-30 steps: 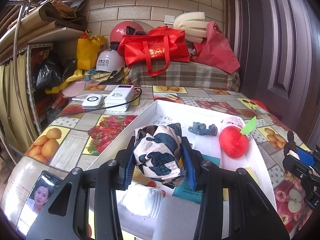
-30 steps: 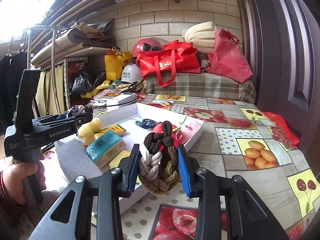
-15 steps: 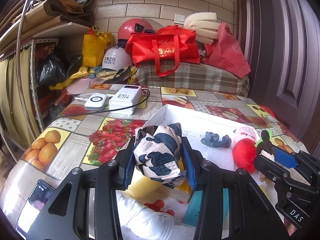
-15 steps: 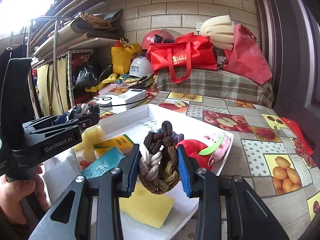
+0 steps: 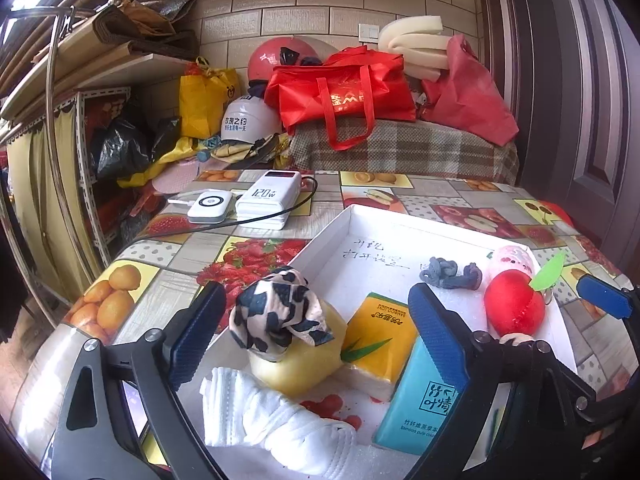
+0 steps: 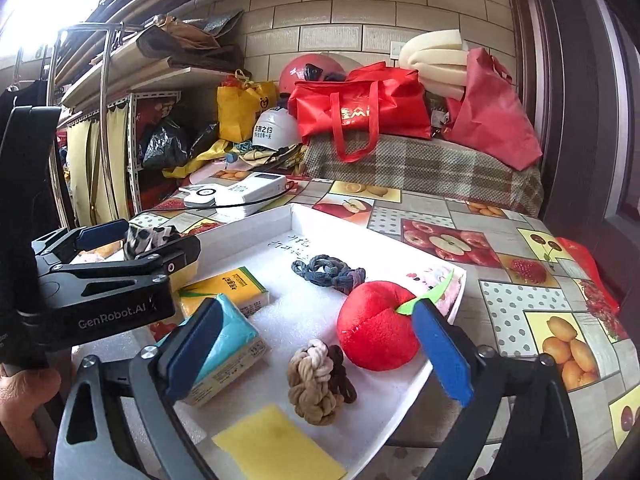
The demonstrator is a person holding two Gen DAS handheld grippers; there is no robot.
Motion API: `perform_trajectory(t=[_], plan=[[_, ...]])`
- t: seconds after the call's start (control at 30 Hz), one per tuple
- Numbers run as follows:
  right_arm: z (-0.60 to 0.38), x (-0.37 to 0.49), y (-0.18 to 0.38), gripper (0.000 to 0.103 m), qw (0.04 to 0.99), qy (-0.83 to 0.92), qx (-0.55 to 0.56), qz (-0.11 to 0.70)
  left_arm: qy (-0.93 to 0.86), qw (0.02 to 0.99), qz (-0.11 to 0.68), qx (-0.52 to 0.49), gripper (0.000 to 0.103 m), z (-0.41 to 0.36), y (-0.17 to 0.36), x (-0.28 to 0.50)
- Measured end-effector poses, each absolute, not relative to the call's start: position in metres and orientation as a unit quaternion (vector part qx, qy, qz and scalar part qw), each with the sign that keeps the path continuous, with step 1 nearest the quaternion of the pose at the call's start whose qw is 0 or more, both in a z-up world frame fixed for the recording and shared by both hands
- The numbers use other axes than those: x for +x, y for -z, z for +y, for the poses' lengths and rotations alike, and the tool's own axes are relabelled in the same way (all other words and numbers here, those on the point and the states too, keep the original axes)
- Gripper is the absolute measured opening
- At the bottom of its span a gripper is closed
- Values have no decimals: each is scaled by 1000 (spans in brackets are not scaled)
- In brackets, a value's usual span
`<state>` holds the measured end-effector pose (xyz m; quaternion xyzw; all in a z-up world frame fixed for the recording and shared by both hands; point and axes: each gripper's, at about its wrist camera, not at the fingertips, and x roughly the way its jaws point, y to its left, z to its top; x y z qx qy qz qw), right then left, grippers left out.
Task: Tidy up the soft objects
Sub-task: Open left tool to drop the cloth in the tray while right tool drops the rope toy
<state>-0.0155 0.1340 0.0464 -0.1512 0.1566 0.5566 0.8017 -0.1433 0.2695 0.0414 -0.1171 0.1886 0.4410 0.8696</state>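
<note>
Black-and-white patterned cloth bundle (image 5: pixel 280 312): lying loose on a yellow sponge (image 5: pixel 298 364) at the near-left of the white tray (image 5: pixel 400 224), between the blue pads of the left gripper (image 5: pixel 316 336) but touched by neither. Jaws of that gripper opening, wide apart, nothing gripped. Braided rope knot (image 6: pixel 316 380), beige and dark brown: resting on the tray floor between the spread fingers of the right gripper (image 6: pixel 316 356), clear of both pads; jaws opening there too, nothing held.

Already inside the tray: red plush apple (image 6: pixel 376 336) with green leaf just beside the knot, blue-grey braided piece (image 6: pixel 326 270) farther back, pink plush (image 5: pixel 512 258) against the far-right wall, rolled white cloth (image 5: pixel 276 416) at the near edge, flat yellow sponge sheet (image 6: pixel 276 448) in front of the knot, plus a yellow tissue pack (image 5: pixel 380 336) and a teal tissue pack (image 5: pixel 424 392) side by side. Judged from this: both carried pieces now delivered, no soft item visible outside the tray on the table, so likely near the end, with tidying of the pile perhaps left. Cloth perched on the sponge, liable to roll off.

Tray on a table (image 6: pixel 500 280) covered with fruit-print oilcloth. Two white power banks (image 5: pixel 248 200) with a black cable at the far left of it. Beyond: plaid-covered surface bearing a red tote bag (image 5: pixel 344 92), a red cloth bag, folded foam, red and white helmets, a yellow bag. Brick-tile wall behind, metal shelving with curtains to the left, dark door to the right. A hand (image 6: pixel 24 396) gripping the left tool's handle at the left edge of the right wrist view.
</note>
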Motion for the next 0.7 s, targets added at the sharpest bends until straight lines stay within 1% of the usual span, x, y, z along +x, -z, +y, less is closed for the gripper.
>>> perform_trajectory(t=[0.37, 0.53, 0.7], plan=[[129, -13, -48, 103, 821, -534, -134, 153, -449, 868, 153, -148, 93, 275, -43, -162], [114, -10, -51, 103, 853, -489, -108, 144, -446, 870, 156, -141, 93, 261, -43, -167], [100, -9, -50, 103, 857, -477, -114, 158, -412, 878, 170, -177, 93, 243, -39, -172]])
